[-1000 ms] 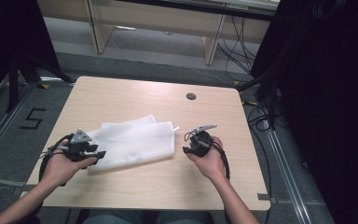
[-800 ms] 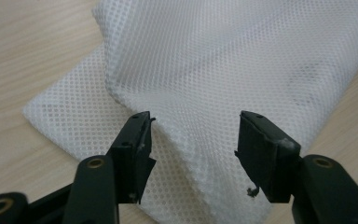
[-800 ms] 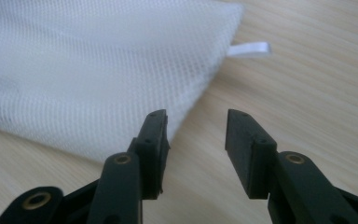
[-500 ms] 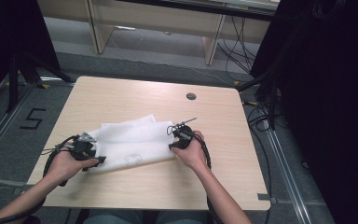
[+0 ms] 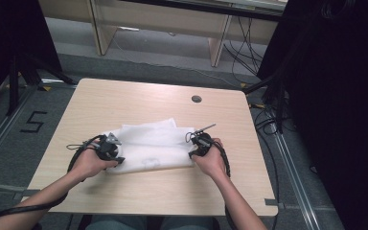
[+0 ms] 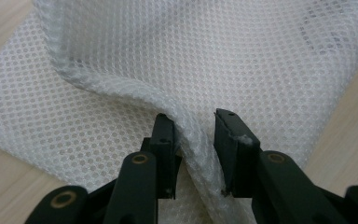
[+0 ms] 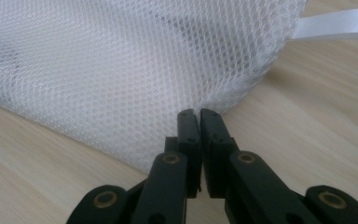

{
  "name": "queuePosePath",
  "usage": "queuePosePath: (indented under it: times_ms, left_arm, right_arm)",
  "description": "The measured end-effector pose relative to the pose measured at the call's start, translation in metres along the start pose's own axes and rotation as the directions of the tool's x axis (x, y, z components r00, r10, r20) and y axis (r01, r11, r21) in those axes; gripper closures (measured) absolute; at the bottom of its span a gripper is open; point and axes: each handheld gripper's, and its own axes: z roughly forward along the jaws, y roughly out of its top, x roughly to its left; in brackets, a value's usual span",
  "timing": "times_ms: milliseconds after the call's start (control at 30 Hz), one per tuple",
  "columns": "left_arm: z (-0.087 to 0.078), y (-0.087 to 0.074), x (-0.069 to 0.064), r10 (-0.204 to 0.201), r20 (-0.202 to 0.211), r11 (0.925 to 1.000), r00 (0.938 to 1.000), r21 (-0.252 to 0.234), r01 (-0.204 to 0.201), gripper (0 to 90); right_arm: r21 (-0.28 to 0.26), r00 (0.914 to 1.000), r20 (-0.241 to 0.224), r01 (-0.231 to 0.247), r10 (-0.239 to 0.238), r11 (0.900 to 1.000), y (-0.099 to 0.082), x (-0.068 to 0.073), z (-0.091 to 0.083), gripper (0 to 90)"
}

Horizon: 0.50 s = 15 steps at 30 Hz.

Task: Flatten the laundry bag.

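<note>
Both forearms come in from the near edge of the table (image 5: 124, 100), angled inward, wrists low; left hand (image 5: 90, 163) wraps the left gripper (image 5: 111, 152) at the left end of the white mesh bag (image 5: 153, 143), right hand (image 5: 212, 160) wraps the right gripper (image 5: 197, 146) at its right end; both grippers point forward and down onto the fabric; cables loop off each wrist.

Left gripper (image 6: 195, 135): jaws have just been closing; a raised fold of the mesh bag (image 6: 191, 60) runs between them; the left pad touches the fold, the right pad stands a little off it, so narrow gap, not yet clamped.

Right gripper (image 7: 198, 114): jaws have just been closing, now pressed nearly together; tips sit at the rounded edge of the mesh bag (image 7: 121, 56); looks pinched on a thin bit of mesh at that edge; a white ribbon loop (image 7: 335, 24) sticks out of the bag at upper right.

Bag lies flat, mid-table, partly folded over itself, between the two hands.

Writing: a "5" (image 5: 34, 122) marked on the floor left of the table; no readable label on the bag or grippers.
</note>
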Motion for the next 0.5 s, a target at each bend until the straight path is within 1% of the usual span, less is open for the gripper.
queuePosePath:
  times_ms: [33,67,100,133,167,200,233,267,300,333,367,400,433,467,500]
  left_arm:
    - [0.000,0.000,0.000,0.000,0.000,1.0000,1.0000,0.000,0.000,68.8]
    - [0.004,0.006,-0.008,0.022,0.011,0.9997,0.9997,-0.007,-0.022,68.6]
    - [0.004,0.006,-0.008,0.022,0.011,0.9997,0.9997,-0.007,-0.022,68.4]
    - [0.005,0.008,-0.011,0.037,0.012,0.9993,0.9992,-0.009,-0.037,68.4]
    - [0.007,0.010,-0.017,0.054,0.015,0.9985,0.9984,-0.010,-0.054,67.8]
    - [0.007,0.010,-0.017,0.054,0.015,0.9985,0.9984,-0.010,-0.054,67.4]
    - [0.008,0.011,-0.019,0.072,0.014,0.9974,0.9973,-0.008,-0.072,67.4]
    - [0.007,0.011,-0.018,0.092,0.012,0.9958,0.9957,-0.001,-0.092,65.7]
    - [0.008,0.010,-0.017,0.079,0.010,0.9968,0.9969,-0.014,-0.078,63.5]
    - [0.004,0.010,-0.014,0.062,0.012,0.9976,0.9980,-0.030,-0.062,59.3]
    - [0.001,0.010,-0.013,0.042,0.015,0.9983,0.9990,-0.040,-0.041,58.3]
    - [-0.003,0.011,-0.013,0.043,0.023,0.9982,0.9988,-0.043,-0.042,56.4]
    - [-0.006,0.011,-0.013,0.047,-0.001,0.9962,0.9989,-0.074,-0.047,54.9]
    - [-0.011,0.012,-0.015,0.048,-0.001,0.9954,0.9989,-0.083,-0.048,53.2]
    - [-0.012,0.013,-0.016,0.044,-0.012,0.9937,0.9990,-0.102,-0.045,51.2]
  right_arm:
    - [0.000,1.0000,0.000,0.000,0.000,1.0000,0.000,0.000,0.000,88.0]
    - [0.026,0.9994,0.013,-0.032,0.032,0.9992,-0.005,-0.005,-0.007,87.5]
    - [0.026,0.9994,0.013,-0.032,0.032,0.9992,-0.005,-0.005,-0.007,87.5]
    - [0.040,0.9987,0.023,-0.047,0.046,0.9981,-0.008,-0.007,-0.009,86.9]
    - [0.074,0.9950,0.040,-0.095,0.092,0.9927,-0.012,-0.009,-0.015,83.5]
    - [0.074,0.9950,0.040,-0.095,0.092,0.9927,-0.012,-0.009,-0.015,83.5]
    - [0.074,0.9956,0.037,-0.089,0.086,0.9933,-0.014,-0.011,-0.016,80.6]
    - [0.085,0.9960,0.030,-0.087,0.084,0.9926,-0.016,-0.013,-0.018,75.7]
    - [0.073,0.9957,0.031,-0.090,0.088,0.9933,-0.016,-0.014,-0.020,71.5]
    - [0.017,0.9974,0.042,-0.058,0.058,0.9982,-0.014,-0.018,-0.025,64.0]
    - [0.000,0.9973,0.051,-0.052,0.052,0.9986,-0.012,-0.019,-0.028,62.0]
    - [-0.023,0.9968,0.063,-0.047,0.048,0.9986,-0.010,-0.019,-0.030,59.0]
    - [-0.053,0.9965,0.068,-0.045,0.048,0.9976,-0.006,-0.020,-0.033,56.6]
    - [-0.069,0.9959,0.078,-0.040,0.045,0.9968,-0.002,-0.020,-0.035,54.2]
    - [-0.084,0.9959,0.082,-0.031,0.038,0.9960,0.004,-0.021,-0.035,53.7]
